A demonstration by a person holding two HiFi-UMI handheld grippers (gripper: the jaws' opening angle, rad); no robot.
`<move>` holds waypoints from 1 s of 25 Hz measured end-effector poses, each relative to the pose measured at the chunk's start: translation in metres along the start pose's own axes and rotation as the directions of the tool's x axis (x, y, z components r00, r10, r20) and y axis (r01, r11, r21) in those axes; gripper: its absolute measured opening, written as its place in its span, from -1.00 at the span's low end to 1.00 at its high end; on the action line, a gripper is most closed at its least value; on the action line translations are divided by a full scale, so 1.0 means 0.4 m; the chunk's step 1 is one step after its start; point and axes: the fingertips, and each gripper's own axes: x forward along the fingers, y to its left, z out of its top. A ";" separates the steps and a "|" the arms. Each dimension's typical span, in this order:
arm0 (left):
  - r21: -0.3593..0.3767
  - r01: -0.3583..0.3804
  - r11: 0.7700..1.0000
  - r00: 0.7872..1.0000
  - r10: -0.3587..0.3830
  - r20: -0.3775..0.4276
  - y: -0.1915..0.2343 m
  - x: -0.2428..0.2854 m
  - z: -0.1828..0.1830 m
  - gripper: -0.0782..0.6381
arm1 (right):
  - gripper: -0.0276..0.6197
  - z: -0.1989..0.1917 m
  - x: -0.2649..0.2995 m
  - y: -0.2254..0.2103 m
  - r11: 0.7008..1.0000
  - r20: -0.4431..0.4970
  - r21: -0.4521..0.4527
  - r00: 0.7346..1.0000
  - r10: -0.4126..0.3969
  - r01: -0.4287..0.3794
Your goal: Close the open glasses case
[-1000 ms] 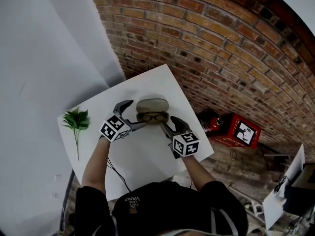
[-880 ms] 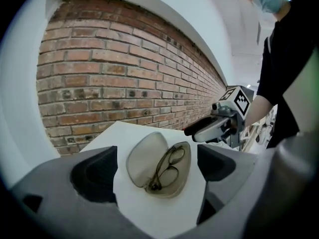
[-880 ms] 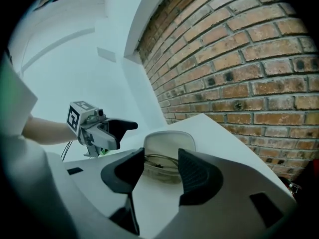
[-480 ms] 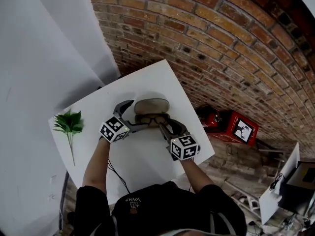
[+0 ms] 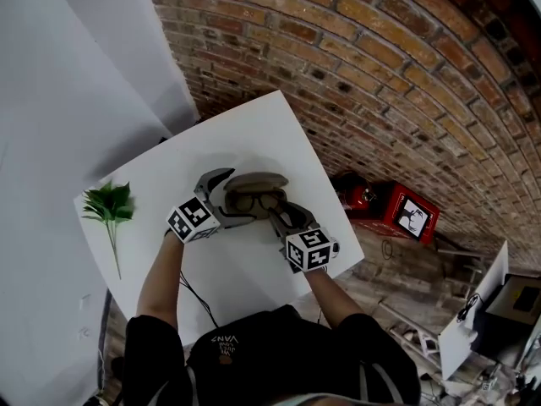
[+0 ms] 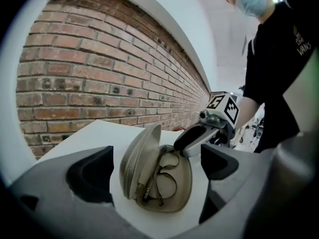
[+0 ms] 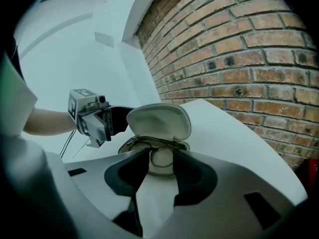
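A beige glasses case [image 5: 254,194] lies open on the white table [image 5: 254,134], lid [image 7: 159,121] standing up, dark-framed glasses [image 6: 162,176] in its base. My left gripper [image 5: 230,197] is at the case's left end, its jaws wide and still opening. One finger [image 5: 218,178] curves behind the lid, and the case [image 6: 159,183] lies between the pads without touching them. My right gripper [image 5: 283,214] is at the case's front long side, jaws narrow and closing. Only the front rim [image 7: 162,164] shows through their gap, and the pads do not press on it.
A green plant sprig [image 5: 108,205] lies at the table's left edge. The table's right edge [image 5: 338,218] drops to a floor with a red box [image 5: 406,214]. A brick wall [image 5: 380,74] stands behind and a white panel [image 5: 68,74] on the left.
Both grippers have come down closer to the case. The left jaws have spread wider around the lid end. The right jaws have narrowed at the front rim.
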 end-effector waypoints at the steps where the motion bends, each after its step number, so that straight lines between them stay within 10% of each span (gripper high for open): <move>1: 0.017 0.005 1.000 1.000 -0.005 -0.011 -0.012 0.000 -0.003 0.73 | -0.45 -0.002 -0.001 0.001 1.000 0.001 0.003 1.000 0.002 -0.002; 25: 0.037 -0.035 0.999 0.997 0.038 -0.070 -0.154 -0.011 -0.068 0.73 | -0.31 0.046 -0.069 -0.024 0.997 0.099 0.072 0.995 -0.020 0.013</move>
